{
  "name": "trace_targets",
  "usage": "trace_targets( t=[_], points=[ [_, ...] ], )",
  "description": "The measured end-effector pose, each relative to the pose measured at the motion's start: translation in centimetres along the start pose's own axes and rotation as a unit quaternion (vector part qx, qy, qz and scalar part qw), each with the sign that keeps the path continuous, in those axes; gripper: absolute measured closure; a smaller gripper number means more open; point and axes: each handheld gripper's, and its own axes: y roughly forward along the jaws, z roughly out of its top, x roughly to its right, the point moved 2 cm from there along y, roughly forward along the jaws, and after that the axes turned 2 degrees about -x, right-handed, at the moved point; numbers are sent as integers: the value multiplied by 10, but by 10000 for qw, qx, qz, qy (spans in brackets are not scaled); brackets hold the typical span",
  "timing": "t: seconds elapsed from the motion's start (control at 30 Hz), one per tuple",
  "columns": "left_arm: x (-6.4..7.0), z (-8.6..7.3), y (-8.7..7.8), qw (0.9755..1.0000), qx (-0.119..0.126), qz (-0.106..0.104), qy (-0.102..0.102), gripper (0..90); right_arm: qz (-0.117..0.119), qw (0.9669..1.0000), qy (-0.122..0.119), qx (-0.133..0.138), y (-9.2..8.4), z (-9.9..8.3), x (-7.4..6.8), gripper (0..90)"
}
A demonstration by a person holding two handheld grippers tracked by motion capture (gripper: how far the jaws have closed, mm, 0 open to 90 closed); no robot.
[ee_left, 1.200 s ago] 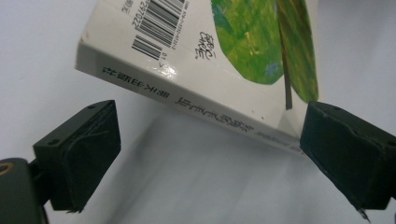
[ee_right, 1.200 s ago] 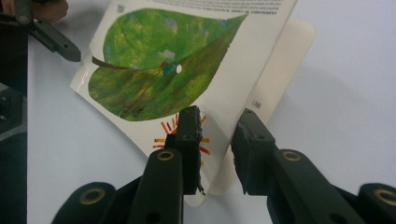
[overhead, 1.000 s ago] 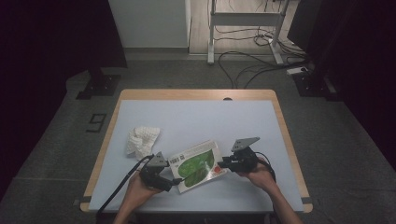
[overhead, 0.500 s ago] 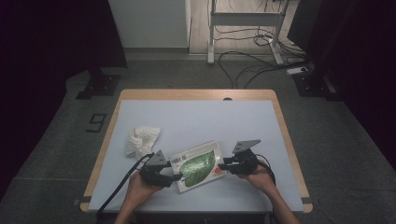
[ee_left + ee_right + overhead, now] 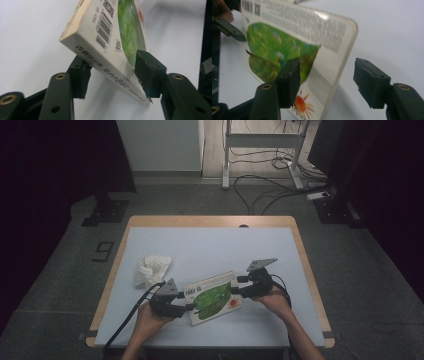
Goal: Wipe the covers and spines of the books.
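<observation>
High view: a pale blue-grey bench [image 5: 210,245] with a wooden rim is seen from above, and a person's 2 hands come in from the bottom edge, each holding a black claw. Between them, near the front edge, a book [image 5: 212,297] is held raised and tilted. A crumpled white cloth [image 5: 151,268] lies well apart to its left.

In the left gripper view, the left claw [image 5: 112,75] has just been closing; its 2 jaws are clamped on the spine corner of the book [image 5: 110,32], 1 pad under the back and 1 on the green cover.

In the right gripper view, the right claw [image 5: 327,80] has just been opening; its jaws stand apart, with the rounded corner of the book [image 5: 294,42] between them, the farther pad clear of the board.

The book is judged to be a board book: stiff, thick, fairly light, with a glossy cover that could slip under hard pads. Square edges and rounded corners are seen, with a barcode, small print, a green leaf shape and a red sun. A hold near the spine, where it is thickest, is judged safest
</observation>
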Motion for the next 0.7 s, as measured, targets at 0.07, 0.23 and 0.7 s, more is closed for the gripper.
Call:
trace_targets(
  t=[0.07, 0.23, 0.7],
  points=[
    [-2, 2, -1, 10000, -36, -40, -6, 492, 73, 10000, 14, 27, 0, 4, 0, 428],
    [-7, 9, -4, 9998, -87, -189, -78, 554, -41, 9999, -142, 17, -3, 10, -5, 505],
    [-18, 25, -10, 9996, -279, 0, -43, 618, -167, 9995, -246, 93, -17, 14, -10, 581]
  ],
)
